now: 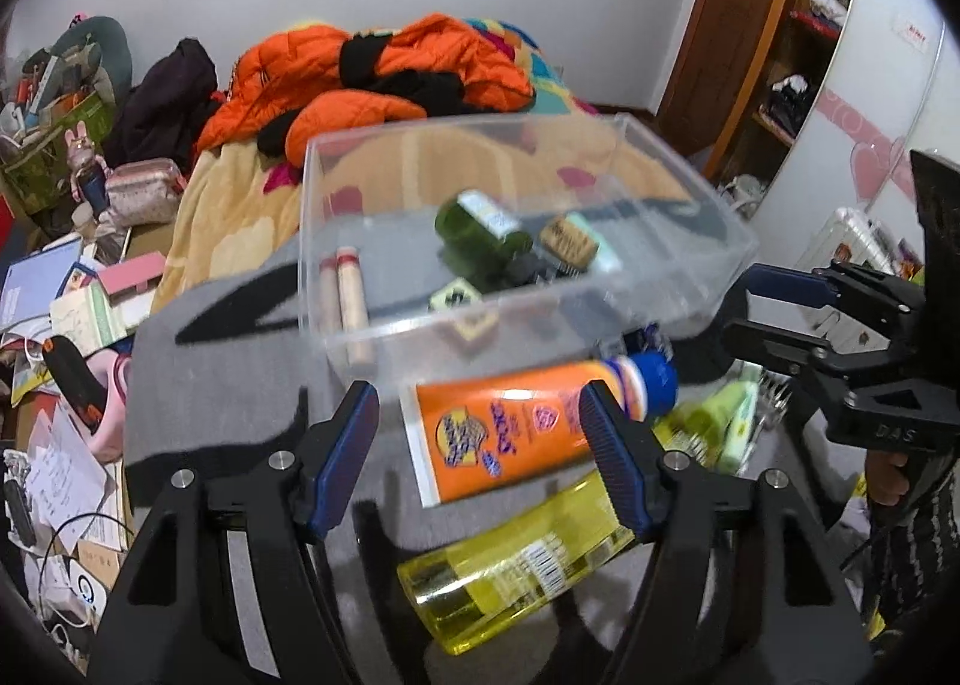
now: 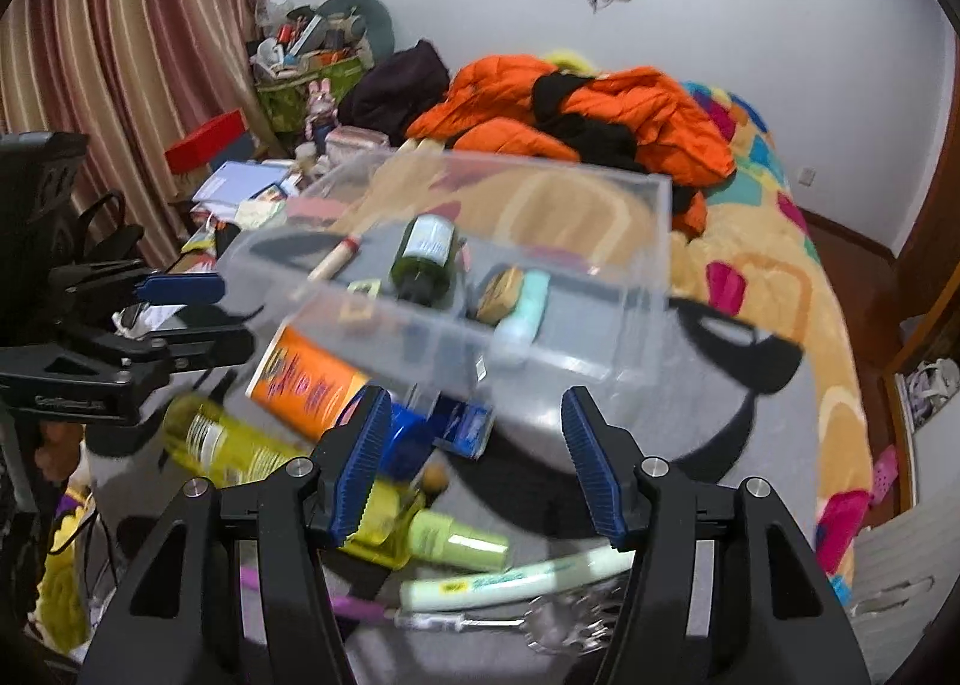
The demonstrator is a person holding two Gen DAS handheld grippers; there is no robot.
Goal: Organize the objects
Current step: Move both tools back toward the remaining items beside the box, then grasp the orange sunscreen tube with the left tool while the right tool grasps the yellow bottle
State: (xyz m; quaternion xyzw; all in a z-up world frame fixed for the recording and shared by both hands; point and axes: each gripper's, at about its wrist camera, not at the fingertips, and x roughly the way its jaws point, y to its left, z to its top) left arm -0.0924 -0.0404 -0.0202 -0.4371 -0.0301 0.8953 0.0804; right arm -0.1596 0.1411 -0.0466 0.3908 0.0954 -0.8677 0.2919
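A clear plastic bin [image 1: 336, 193] [image 2: 630, 241] stands on a grey cloth [image 1: 198, 385] on the bed. In it lie a dark green bottle [image 1: 480, 235] [image 2: 426, 259], two pale sticks [image 1: 351, 295] and small items. In front of it lie an orange tube with a blue cap [image 1: 510, 427] [image 2: 306, 379] and a yellow bottle [image 1: 516, 565] [image 2: 222, 439]. My left gripper [image 1: 480, 463] [image 2: 228, 316] hangs open over the orange tube, with its pads clear of it. My right gripper [image 2: 477, 463] [image 1: 750, 307] is open and empty by the bin's near right corner.
Pale green tubes [image 2: 456, 541] [image 2: 510, 577], a small blue box [image 2: 468, 424] and a clear item lie near the right gripper. An orange jacket [image 1: 372, 61] is heaped behind the bin. A cluttered desk [image 1: 72, 289] stands to the left, a wardrobe [image 1: 798, 55] to the right.
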